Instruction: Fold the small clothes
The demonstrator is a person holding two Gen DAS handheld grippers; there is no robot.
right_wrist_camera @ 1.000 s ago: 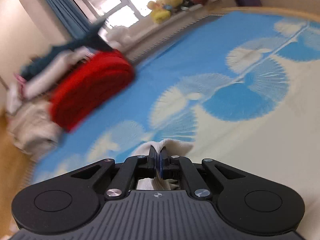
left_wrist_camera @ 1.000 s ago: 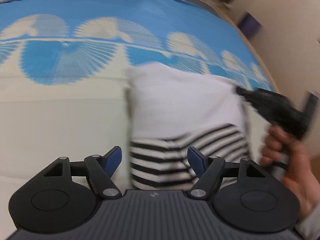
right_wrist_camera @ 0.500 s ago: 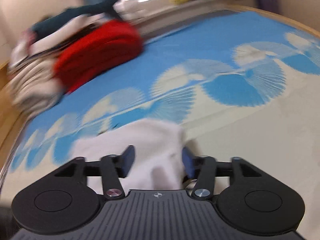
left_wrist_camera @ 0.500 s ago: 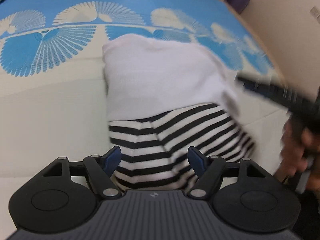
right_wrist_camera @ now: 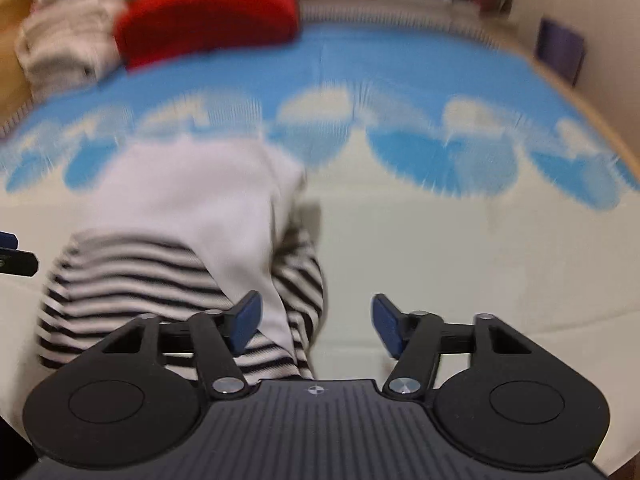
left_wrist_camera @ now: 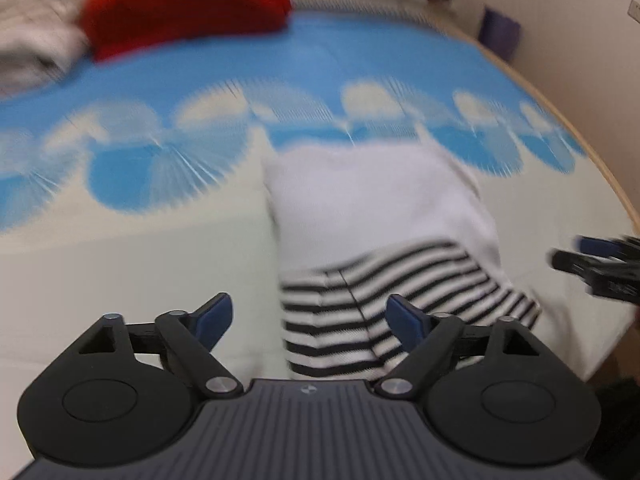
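Observation:
A small garment (left_wrist_camera: 380, 216), white on top with black and white stripes at the near end, lies folded on the bed; it also shows in the right wrist view (right_wrist_camera: 192, 208). My left gripper (left_wrist_camera: 310, 322) is open and empty, just above the striped near edge. My right gripper (right_wrist_camera: 316, 326) is open and empty, its left finger over the garment's right striped edge. The right gripper's tip shows at the right edge of the left wrist view (left_wrist_camera: 600, 264).
The bed cover (left_wrist_camera: 120, 260) is cream near me and blue with white fan shapes farther back. A red folded cloth (left_wrist_camera: 188, 4) and pale folded clothes (left_wrist_camera: 36, 40) lie at the far left. A wooden bed edge (left_wrist_camera: 616, 196) runs along the right.
My right gripper was shut on the white cloth, laid it over the garment, opened and drew back. My left gripper stayed open and pulled back a little.

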